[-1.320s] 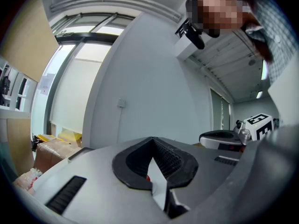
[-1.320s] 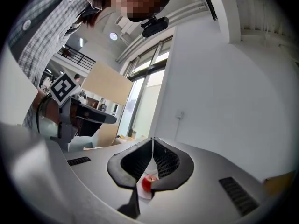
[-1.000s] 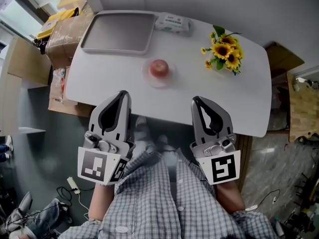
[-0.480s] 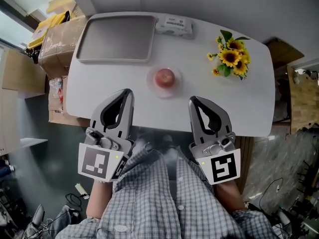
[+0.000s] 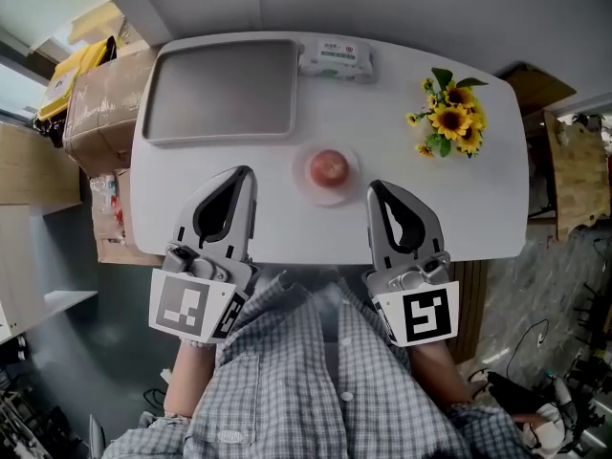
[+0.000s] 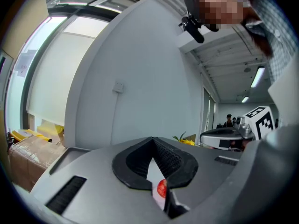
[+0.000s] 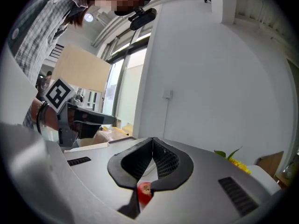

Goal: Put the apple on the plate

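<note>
Head view puts the apple (image 5: 328, 167) at the middle of the frame, sitting on the small pale plate (image 5: 328, 200) on the white table (image 5: 459, 199). By my reading the job is already done and nothing is left to place.

My left gripper (image 5: 243, 173) hangs at the table's near edge, lower left of the plate, and my right gripper (image 5: 376, 188) sits lower right of it. Both are apart from the apple.

Left gripper view and right gripper view each show my jaws closed tip to tip with nothing held. The apple shows only as a small red spot beyond them, through the slit lower down.

A grey tray (image 5: 220, 89) lies at upper left, a packet (image 5: 335, 57) at top centre and sunflowers (image 5: 449, 118) at upper right, all well clear of the plate.
</note>
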The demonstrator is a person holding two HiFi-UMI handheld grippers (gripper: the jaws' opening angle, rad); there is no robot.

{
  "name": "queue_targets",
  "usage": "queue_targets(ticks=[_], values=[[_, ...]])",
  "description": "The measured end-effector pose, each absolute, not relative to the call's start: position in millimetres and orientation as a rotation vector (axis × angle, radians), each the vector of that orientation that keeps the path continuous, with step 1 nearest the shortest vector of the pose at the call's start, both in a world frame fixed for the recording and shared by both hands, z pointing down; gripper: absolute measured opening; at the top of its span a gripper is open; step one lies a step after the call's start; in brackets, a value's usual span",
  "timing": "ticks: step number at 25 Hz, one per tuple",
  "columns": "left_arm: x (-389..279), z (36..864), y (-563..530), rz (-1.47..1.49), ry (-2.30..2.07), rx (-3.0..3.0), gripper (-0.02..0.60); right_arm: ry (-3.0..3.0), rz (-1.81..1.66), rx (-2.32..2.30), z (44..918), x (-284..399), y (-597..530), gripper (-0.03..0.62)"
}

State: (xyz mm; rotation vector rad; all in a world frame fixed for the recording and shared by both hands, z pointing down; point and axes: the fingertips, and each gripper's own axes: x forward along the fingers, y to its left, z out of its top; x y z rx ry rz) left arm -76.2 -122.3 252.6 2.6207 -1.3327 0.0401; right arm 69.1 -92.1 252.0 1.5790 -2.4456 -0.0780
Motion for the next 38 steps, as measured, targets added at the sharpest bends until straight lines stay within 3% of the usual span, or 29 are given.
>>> queue_targets(ticks=[15,38], values=[[-93.9,292.7,-156.7,0.157,-1.134,2.629,0.008,-2.246,0.18,1.841,283.1,96.4,-120.7,0.021],[-66.7,378.7,-177.6,0.473,-1.185,2.368,0.009,-2.202,0.423,1.646,358.6,123.8,-161.9,0.021]])
